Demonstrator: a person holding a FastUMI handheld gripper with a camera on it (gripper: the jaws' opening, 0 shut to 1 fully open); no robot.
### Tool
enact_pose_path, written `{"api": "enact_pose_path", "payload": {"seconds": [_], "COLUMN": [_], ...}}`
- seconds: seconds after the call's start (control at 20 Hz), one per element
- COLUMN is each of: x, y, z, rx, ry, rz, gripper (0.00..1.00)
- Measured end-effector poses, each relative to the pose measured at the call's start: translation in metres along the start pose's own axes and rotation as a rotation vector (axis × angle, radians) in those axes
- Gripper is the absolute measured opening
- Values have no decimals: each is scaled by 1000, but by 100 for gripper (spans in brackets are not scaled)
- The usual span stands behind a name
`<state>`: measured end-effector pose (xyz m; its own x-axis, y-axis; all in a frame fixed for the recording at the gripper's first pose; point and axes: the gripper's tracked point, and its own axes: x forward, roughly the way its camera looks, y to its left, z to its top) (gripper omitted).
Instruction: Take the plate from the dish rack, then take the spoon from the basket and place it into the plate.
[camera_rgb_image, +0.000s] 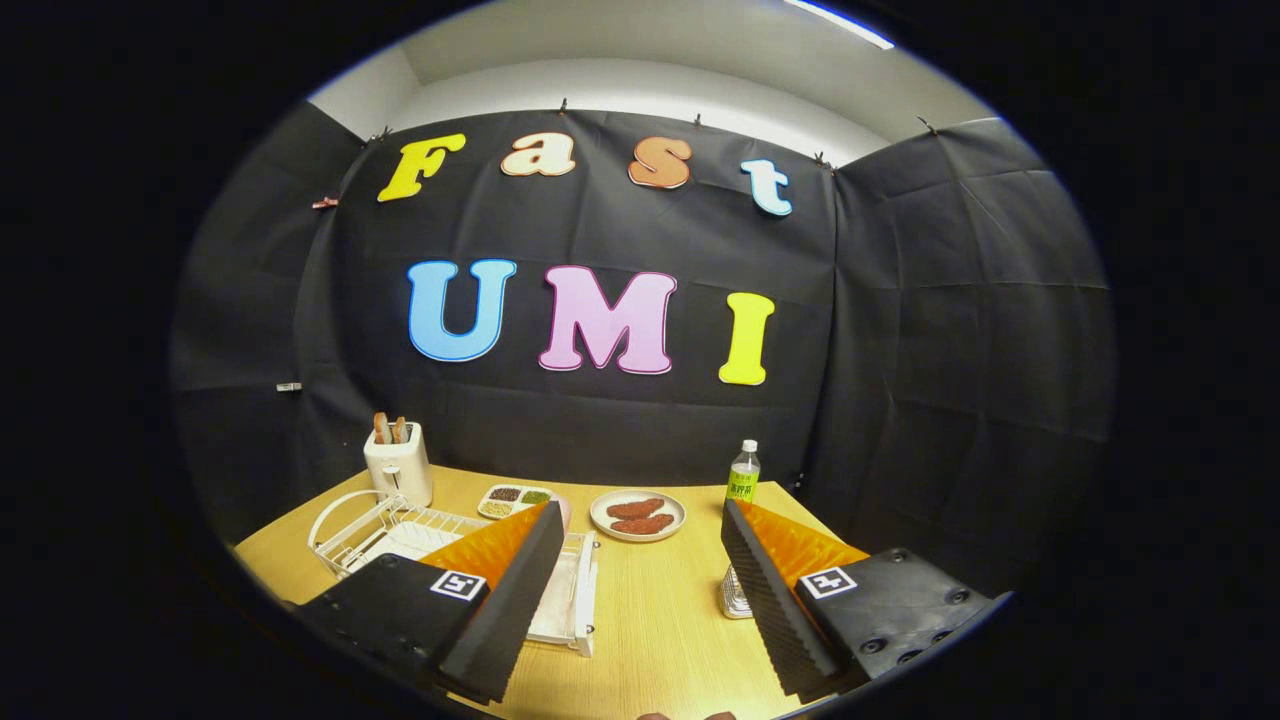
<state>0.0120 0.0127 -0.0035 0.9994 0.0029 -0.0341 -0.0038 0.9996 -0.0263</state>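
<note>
My gripper (640, 520) is open above the wooden table, with nothing between its fingers. A white wire dish rack (355, 535) stands on the table's left side, partly hidden behind the left finger (510, 590). A white plate (415, 540) lies inside the rack, just left of that finger. A small metal mesh basket (735, 595) shows at the inner edge of the right finger (770, 590), mostly hidden by it. I cannot make out the spoon.
A white toaster (398, 465) with bread slices stands behind the rack. A small divided dish (515, 500), a plate with brown food (637, 515) and a green-labelled bottle (742, 475) line the table's far side. Black cloth walls close the booth.
</note>
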Motion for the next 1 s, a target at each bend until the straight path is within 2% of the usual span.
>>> {"api": "enact_pose_path", "payload": {"seconds": [0.35,0.6,0.8,1.0], "x": [12,30,56,98], "y": [11,24,48,72], "z": [-1,-2,0,-26], "rx": [15,-22,-56,-89], "ry": [29,68,81,182], "rz": [14,40,78,91], "gripper": [98,98,98,98]}}
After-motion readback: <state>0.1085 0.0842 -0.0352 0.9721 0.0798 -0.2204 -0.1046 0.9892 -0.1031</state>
